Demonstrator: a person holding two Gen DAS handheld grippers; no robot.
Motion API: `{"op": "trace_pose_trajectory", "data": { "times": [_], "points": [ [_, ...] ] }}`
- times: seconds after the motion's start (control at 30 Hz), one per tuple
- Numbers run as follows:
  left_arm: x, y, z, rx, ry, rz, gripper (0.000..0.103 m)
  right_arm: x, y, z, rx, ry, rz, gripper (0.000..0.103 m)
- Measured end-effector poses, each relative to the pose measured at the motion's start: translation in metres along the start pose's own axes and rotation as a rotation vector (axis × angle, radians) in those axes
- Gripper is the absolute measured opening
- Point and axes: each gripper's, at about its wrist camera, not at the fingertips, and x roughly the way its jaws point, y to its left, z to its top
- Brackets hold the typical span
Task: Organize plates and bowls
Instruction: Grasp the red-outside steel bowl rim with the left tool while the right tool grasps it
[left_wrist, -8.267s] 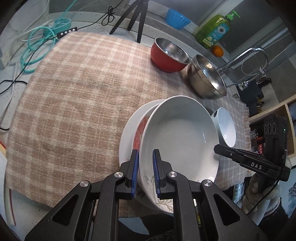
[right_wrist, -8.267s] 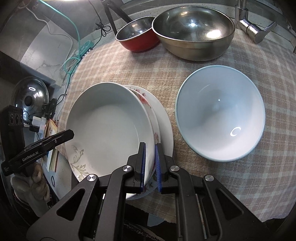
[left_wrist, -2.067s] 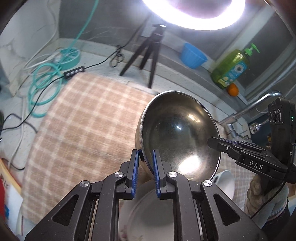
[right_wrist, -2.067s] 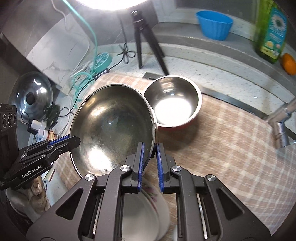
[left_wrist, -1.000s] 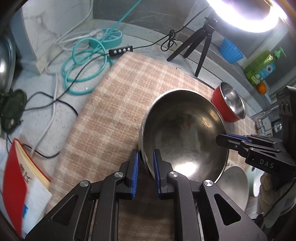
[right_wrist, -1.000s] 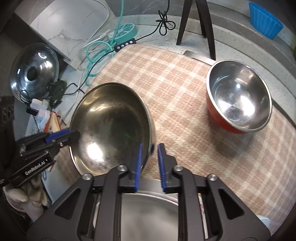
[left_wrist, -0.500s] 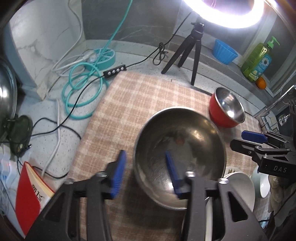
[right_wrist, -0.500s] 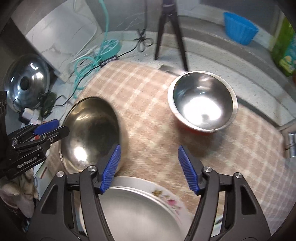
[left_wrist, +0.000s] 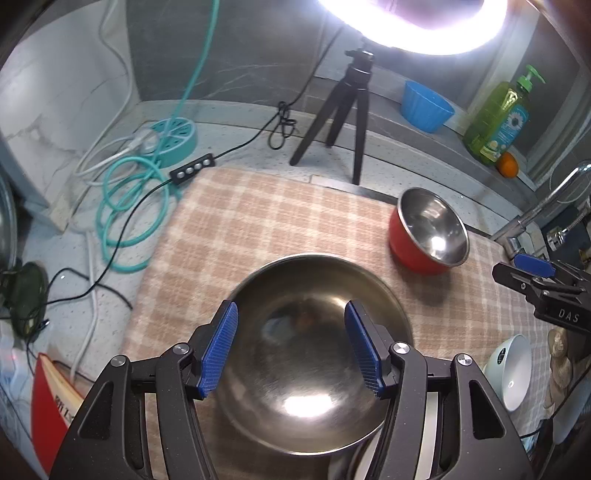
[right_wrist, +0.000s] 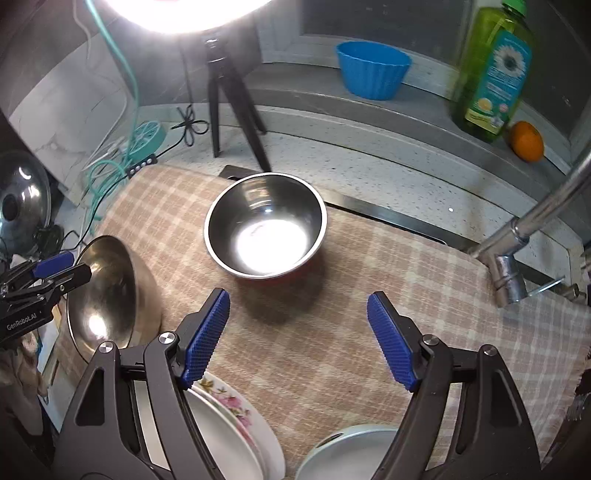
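Both grippers angle steeply downward. Left gripper (left_wrist: 291, 347): jaws opening, nothing pinched, above the large steel bowl (left_wrist: 314, 354), which sits on the checked cloth (left_wrist: 258, 229). Right gripper (right_wrist: 297, 338): jaws opening over bare cloth. Red bowl (right_wrist: 266, 225) at its 12 o'clock; stacked plates (right_wrist: 236, 424) at 7 o'clock.

A home kitchen: a speckled stone tabletop (right_wrist: 369, 177) beside a chrome tap (right_wrist: 524, 229), a bottle of green dish soap (right_wrist: 491, 70) and an orange (right_wrist: 526, 141) on the sill, steel bowls (right_wrist: 266, 230) and flowered plates (right_wrist: 236, 410) on a checked cloth (right_wrist: 332, 332).
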Motion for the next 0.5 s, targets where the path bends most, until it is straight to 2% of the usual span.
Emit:
{"op": "trace_pose_trajectory", "data": {
  "times": [0.3,0.4,0.5],
  "points": [
    [0.018,-0.027,0.021,0.044,0.017,-0.050,0.060,0.011,-0.027,0.006,0.088,0.017,0.045,0.079],
    [0.027,-0.034,0.034,0.045,0.028,-0.074,0.055,0.016,-0.033,0.011,0.113,0.022,0.068,0.079],
    [0.038,-0.044,0.045,0.055,0.046,-0.090,0.045,0.023,-0.038,0.015,0.137,0.033,0.087,0.077]
  ]
}}
